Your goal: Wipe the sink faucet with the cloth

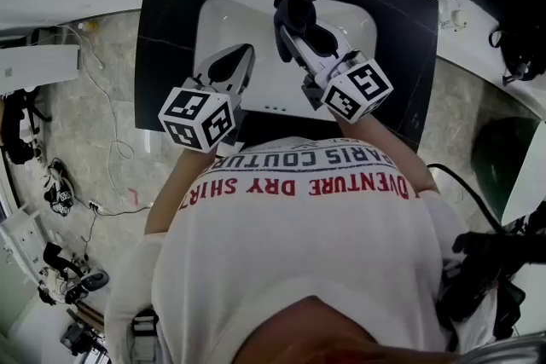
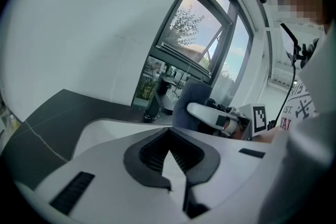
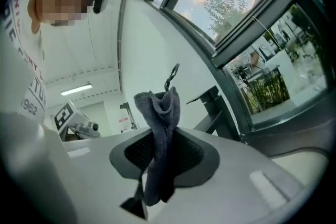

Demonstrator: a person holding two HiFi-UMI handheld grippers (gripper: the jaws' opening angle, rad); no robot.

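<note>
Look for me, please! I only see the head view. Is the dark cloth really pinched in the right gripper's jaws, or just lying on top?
Observer: Pinched. In the right gripper view, the right gripper has its jaws shut on the cloth, which bunches up past their tips.
Operator: And the other one, is it holding something?
Observer: No. The left gripper has its jaws together with nothing between them.
Operator: Is the cloth on the faucet yet?
Observer: Not as far as the left gripper view shows: there is a gap between it and the black faucet.
</note>
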